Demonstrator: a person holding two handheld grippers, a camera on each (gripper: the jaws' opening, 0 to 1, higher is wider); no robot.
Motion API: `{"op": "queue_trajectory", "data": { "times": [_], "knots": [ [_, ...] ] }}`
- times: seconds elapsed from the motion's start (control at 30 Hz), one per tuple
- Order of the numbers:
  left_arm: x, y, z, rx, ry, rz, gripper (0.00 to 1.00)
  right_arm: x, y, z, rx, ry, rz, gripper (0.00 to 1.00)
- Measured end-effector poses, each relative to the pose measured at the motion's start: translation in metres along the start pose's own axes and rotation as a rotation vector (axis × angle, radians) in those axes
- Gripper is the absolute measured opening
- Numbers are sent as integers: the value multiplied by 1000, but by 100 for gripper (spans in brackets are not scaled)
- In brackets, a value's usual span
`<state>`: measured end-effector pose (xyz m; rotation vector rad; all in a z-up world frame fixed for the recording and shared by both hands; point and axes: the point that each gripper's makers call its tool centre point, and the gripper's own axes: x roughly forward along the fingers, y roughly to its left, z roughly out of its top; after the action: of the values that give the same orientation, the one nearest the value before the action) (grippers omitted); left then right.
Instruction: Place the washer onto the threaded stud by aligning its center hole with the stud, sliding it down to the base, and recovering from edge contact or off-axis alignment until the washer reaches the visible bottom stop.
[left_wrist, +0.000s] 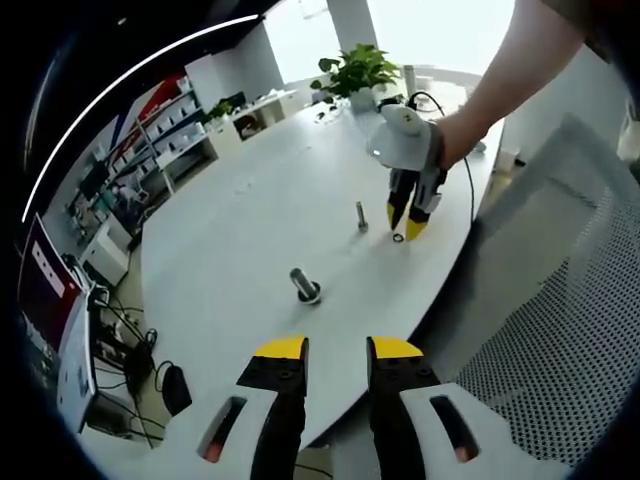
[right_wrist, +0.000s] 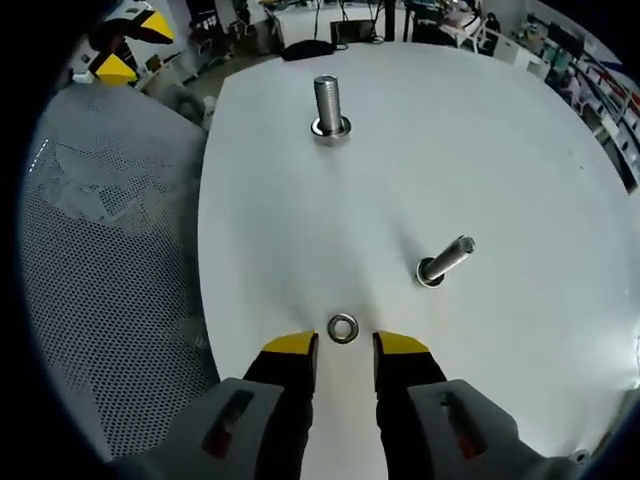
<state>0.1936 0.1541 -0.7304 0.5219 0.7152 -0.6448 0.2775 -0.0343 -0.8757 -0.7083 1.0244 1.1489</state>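
Observation:
A small metal washer (right_wrist: 342, 327) lies flat on the white table (right_wrist: 500, 150), just ahead of my right gripper (right_wrist: 345, 346). Its jaws are open and the washer is not between them. A thin threaded stud (right_wrist: 445, 260) stands to the right of the washer, a short way off. In the left gripper view the same stud (left_wrist: 361, 215) stands left of the right gripper (left_wrist: 407, 222), whose yellow tips point down at the washer (left_wrist: 398, 237). My left gripper (left_wrist: 338, 350) hangs open off the table's near edge, holding nothing.
A thicker bolt (right_wrist: 328, 105) with a ring at its base stands farther along the table; it also appears as the bolt (left_wrist: 305, 285). A grey mesh chair (right_wrist: 110, 250) sits beside the table edge. A potted plant (left_wrist: 355, 70) and cables sit at the far end.

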Motion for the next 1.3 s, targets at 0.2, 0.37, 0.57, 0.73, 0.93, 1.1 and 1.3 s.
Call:
{"op": "queue_trajectory", "data": {
  "times": [0.2, 0.37, 0.57, 0.73, 0.93, 1.1, 1.3],
  "knots": [
    [0, 0, -1, 1, 4, 1, 21, 2, -5, 3, -71, -22, -5, 21],
    [0, 1, 0, -5, 1, 1, 21, 1, -4, 3, -82, -44, -4, 19],
    [1, -1, -1, 1, 7, -6, 21, 2, -5, 4, -84, -29, -2, 18],
    [1, -1, -1, 2, 7, -5, 21, 4, -8, 4, -87, 79, 8, 16],
    [1, 0, -2, 0, 9, -2, 21, 6, -7, 3, -169, 193, 12, 15],
    [0, 0, -2, -1, 9, 2, 21, 6, -8, 4, -181, 284, -1, 14],
    [1, 1, -2, -1, 11, 6, 21, 7, -7, 3, -202, 380, -23, 15]
  ]
}}
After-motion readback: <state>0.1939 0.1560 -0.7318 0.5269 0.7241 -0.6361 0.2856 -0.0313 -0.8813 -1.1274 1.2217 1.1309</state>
